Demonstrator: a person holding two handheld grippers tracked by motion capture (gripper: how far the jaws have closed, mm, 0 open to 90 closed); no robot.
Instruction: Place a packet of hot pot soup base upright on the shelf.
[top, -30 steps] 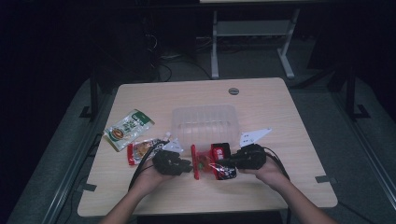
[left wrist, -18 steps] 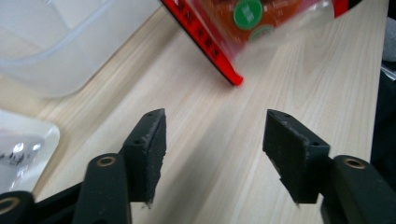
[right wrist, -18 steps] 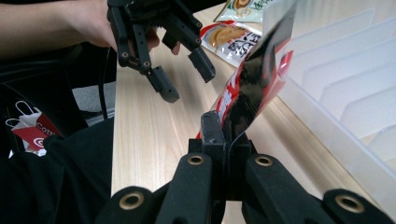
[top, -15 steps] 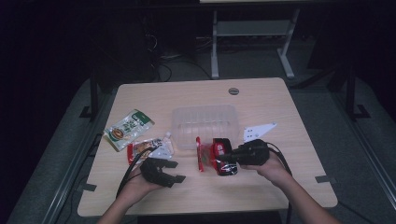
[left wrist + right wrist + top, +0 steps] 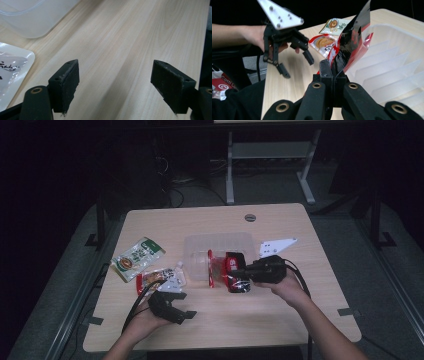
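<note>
red and black snack packet [image 5: 235,272] is off the table [image 5: 280,320], hanging at the near edge of the clear plastic container [image 5: 200,247], pinched tight between the fully closed jaws of the right gripper [image 5: 245,270]. left gripper [image 5: 184,305] sits near-left over bare tabletop, its jaws just opened wide with nothing between them. left of the container lie a white-and-orange packet [image 5: 160,280] and, farther left, a green packet [image 5: 137,259].

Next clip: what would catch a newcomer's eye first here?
The red and black snack packet, clamped in the right gripper at the front edge of the clear plastic container. Nearer the person, the left gripper hangs open and empty over the wooden table, its jaws having just opened.
</note>
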